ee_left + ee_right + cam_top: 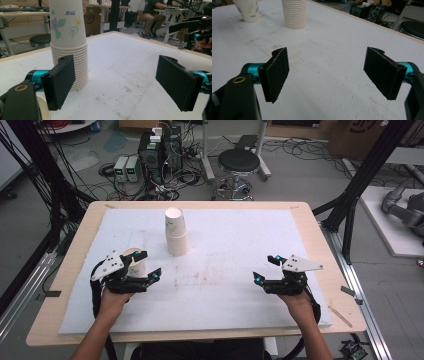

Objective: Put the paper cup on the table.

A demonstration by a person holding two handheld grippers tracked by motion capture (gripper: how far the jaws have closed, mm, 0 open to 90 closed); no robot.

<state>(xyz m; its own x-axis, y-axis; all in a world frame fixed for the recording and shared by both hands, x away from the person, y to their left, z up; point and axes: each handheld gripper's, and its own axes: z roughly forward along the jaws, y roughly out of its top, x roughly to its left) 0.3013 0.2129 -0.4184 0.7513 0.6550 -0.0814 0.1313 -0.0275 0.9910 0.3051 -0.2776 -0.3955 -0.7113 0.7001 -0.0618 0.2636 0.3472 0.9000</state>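
On wooden table [75,270], stained white mat [225,285], cluttered lab

Cup stack [68,45] top cropped

A cup stack [176,232] stood upside down at upper centre of a white mat [235,240]. The left gripper [148,265], jaws apart, flanked a single cup [135,261]; the right gripper [266,268] was open lower right.

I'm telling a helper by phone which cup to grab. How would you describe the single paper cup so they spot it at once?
Start at the white mat on the table, then find the tall stack of paper cups near its far middle. The single cup stands open side up, nearer and to the left, beside the left gripper; it stands alone, not stacked upside down.
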